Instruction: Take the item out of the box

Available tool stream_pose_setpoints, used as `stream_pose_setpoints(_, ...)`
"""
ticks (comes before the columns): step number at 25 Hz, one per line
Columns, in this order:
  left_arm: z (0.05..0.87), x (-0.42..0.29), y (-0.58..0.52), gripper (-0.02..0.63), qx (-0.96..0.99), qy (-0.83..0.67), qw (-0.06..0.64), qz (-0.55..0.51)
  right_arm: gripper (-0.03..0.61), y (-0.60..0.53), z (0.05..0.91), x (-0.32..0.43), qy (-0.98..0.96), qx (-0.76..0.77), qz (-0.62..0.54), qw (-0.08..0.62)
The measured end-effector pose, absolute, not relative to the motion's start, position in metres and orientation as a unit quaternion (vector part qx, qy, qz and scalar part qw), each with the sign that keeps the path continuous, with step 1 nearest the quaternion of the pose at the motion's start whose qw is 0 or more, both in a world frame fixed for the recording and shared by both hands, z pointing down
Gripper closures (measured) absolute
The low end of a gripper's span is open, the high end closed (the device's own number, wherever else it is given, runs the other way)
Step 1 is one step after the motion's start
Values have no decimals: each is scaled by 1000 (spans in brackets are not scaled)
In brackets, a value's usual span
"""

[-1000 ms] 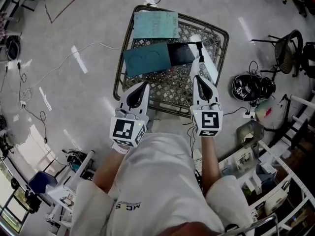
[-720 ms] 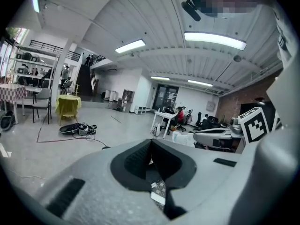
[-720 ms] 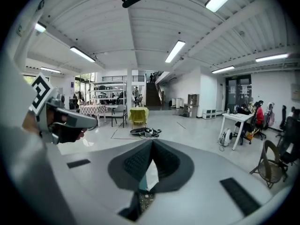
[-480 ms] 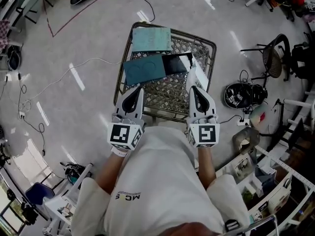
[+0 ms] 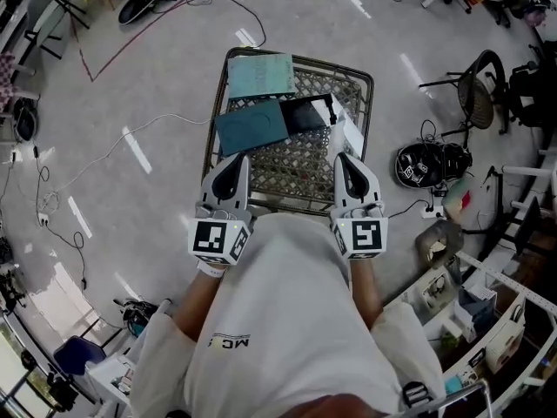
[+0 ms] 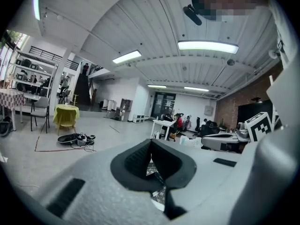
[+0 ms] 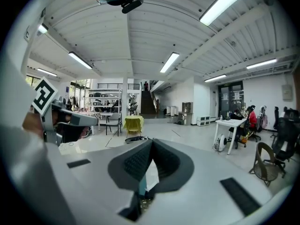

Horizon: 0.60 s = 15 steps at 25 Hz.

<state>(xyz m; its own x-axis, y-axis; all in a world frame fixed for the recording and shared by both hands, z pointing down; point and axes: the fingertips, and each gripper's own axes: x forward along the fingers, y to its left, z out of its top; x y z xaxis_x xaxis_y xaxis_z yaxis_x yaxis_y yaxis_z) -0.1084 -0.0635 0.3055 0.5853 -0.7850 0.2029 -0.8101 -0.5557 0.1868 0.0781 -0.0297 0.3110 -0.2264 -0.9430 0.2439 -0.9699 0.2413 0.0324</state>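
Note:
A wire basket (image 5: pixel 372 90) stands on the floor in the head view. Inside lie a pale teal flat box (image 5: pixel 259 75) at the far end, a darker teal box (image 5: pixel 251 127) at the middle left, a black item (image 5: pixel 306 114) beside it, and a white piece (image 5: pixel 350 134) along the right wall. My left gripper (image 5: pixel 233 160) hovers over the basket's near left edge, shut and empty. Over the near right edge, my right gripper (image 5: pixel 345 158) is also shut with nothing in it, its tip close to the white piece. Both gripper views look out across the room, past the left gripper (image 6: pixel 150 142) and the right gripper (image 7: pixel 151 142).
A black helmet (image 5: pixel 430 165) lies on the floor right of the basket, with a chair (image 5: pixel 479 94) beyond it. Cables (image 5: pixel 130 138) run across the floor at the left. Cluttered white racks (image 5: pixel 487 312) stand at the lower right. The person's white shirt fills the bottom of the head view.
The basket has shifted up and looks a little smaller in the head view. Both grippers keep the same shut pose at its near edge.

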Motion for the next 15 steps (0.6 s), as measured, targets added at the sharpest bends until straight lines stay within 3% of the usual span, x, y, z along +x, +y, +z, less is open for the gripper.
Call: stream_pose_setpoints(15,300,-107,-55,589,878,-460,123,46,563,-27,316,85,-785,607,94,80)
